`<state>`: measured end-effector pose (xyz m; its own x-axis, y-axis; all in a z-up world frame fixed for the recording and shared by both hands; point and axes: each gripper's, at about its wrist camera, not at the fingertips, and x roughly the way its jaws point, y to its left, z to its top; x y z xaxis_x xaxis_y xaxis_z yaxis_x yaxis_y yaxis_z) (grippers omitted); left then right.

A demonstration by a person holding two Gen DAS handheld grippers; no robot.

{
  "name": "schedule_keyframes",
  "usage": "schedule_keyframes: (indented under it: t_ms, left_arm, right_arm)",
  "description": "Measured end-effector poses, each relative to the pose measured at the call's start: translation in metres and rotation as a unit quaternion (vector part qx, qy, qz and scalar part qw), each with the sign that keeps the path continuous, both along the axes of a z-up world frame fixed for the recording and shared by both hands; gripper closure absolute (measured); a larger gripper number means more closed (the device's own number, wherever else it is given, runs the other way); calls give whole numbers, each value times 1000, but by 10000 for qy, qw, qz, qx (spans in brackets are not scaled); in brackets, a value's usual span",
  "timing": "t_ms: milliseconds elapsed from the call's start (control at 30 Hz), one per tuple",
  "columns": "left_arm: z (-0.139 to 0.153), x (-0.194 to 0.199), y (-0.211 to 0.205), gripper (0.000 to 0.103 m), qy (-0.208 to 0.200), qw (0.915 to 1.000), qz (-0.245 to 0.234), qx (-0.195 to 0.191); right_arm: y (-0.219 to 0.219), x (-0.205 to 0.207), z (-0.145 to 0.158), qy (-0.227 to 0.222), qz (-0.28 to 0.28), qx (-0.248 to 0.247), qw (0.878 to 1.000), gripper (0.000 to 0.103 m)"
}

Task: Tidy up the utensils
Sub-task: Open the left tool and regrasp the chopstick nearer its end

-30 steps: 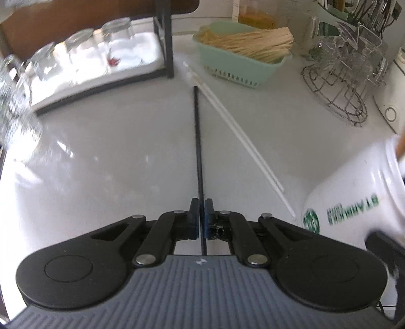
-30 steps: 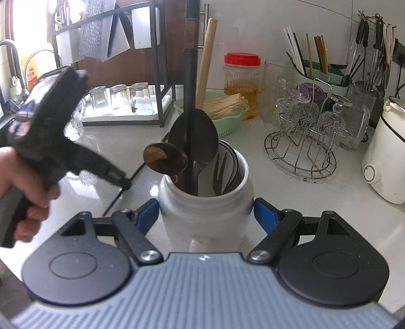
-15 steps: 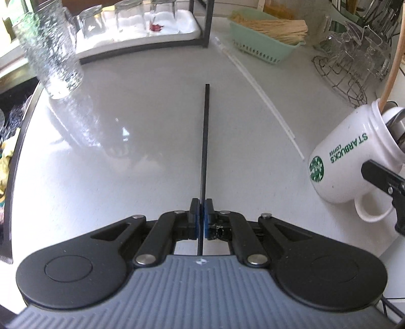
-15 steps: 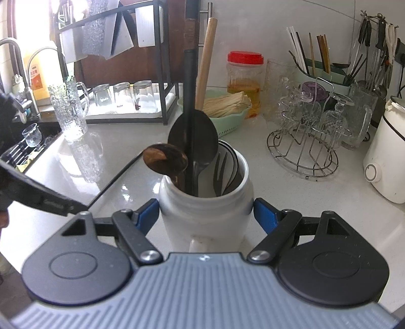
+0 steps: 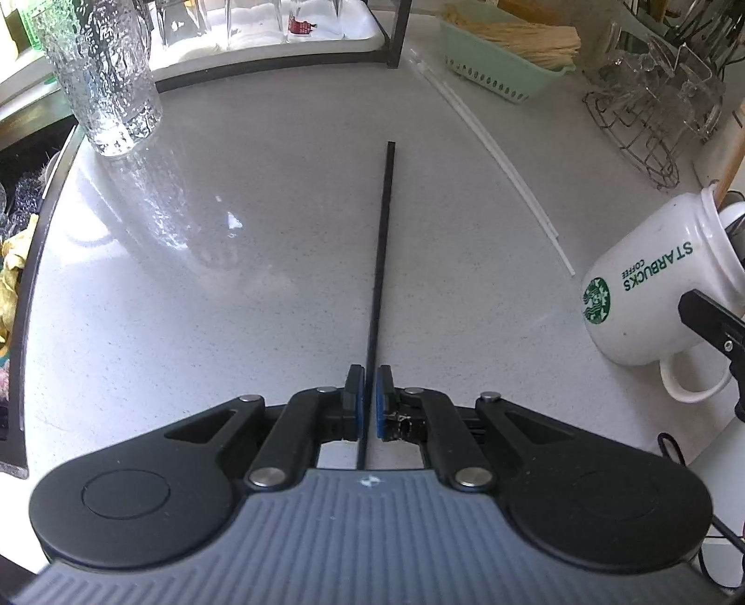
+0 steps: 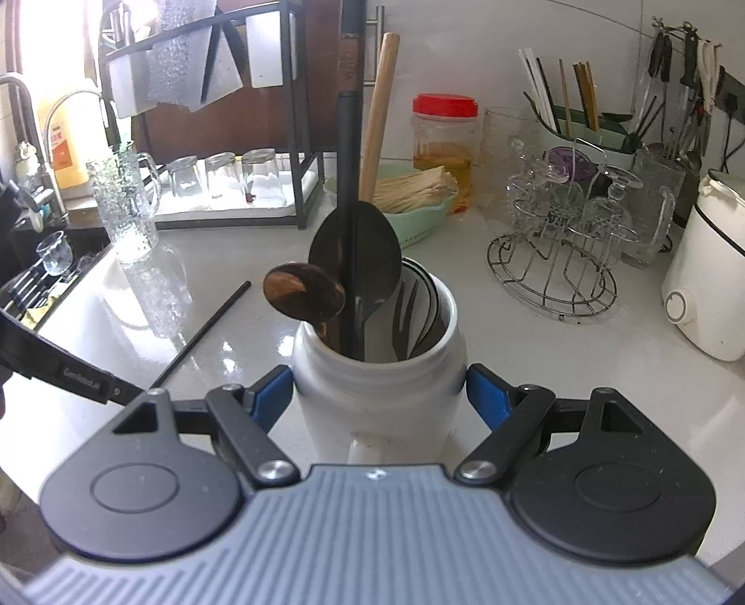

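My left gripper [image 5: 370, 395] is shut on one end of a thin black chopstick [image 5: 382, 242], which points away over the white counter. The same chopstick [image 6: 205, 326] slants across the counter in the right wrist view, running to the left gripper's finger [image 6: 70, 372] at the left edge. My right gripper [image 6: 379, 395] is shut on a white Starbucks mug [image 6: 377, 386], its blue pads against both sides. In the mug stand a metal spoon [image 6: 368, 251], a wooden spoon [image 6: 302, 298], a fork [image 6: 405, 302] and two long handles. The mug [image 5: 652, 298] sits at the right of the left wrist view.
Two white chopsticks [image 5: 503, 158] lie on the counter toward a green basket [image 5: 503, 60] of sticks. A textured glass jug [image 5: 102, 79] stands by the sink edge [image 5: 46, 195]. Behind are a glass tray [image 5: 279, 42], a wire glass rack [image 6: 554, 260] and a white appliance [image 6: 703, 288].
My left gripper has drawn back and to the left with the black chopstick; the hand holding it has left the right wrist view. The right gripper and mug have stayed still.
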<state>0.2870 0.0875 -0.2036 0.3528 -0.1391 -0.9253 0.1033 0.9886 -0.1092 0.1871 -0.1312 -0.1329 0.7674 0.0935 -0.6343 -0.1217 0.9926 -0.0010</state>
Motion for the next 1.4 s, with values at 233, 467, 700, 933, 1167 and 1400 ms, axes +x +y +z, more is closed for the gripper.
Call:
schedule_keyframes:
  t_ms: [233, 467, 700, 933, 1167, 1400]
  left_arm:
    - [2, 14, 8, 83, -45, 10000, -55, -16]
    - [2, 40, -3, 81, -254, 9991, -345, -26]
    - [-1, 74, -18, 81, -536, 9973, -493, 121]
    - [-1, 100, -19, 82, -600, 9965, -570, 120]
    - [-6, 121, -35, 82, -656, 9945, -791, 186]
    - [-10, 125, -45, 82, -693, 9904, -1040, 588]
  right_arm:
    - [2, -2, 0, -11, -139, -10, 9999, 19]
    - [4, -1, 1, 42, -194, -32, 9998, 19]
    - [5, 1, 1, 119, -251, -30, 9996, 19]
    - [6, 5, 3, 303, -310, -57, 9990, 19]
    - [7, 5, 3, 340, -353, -61, 9988, 19]
    - [7, 7, 4, 387, -302, -86, 9988, 19]
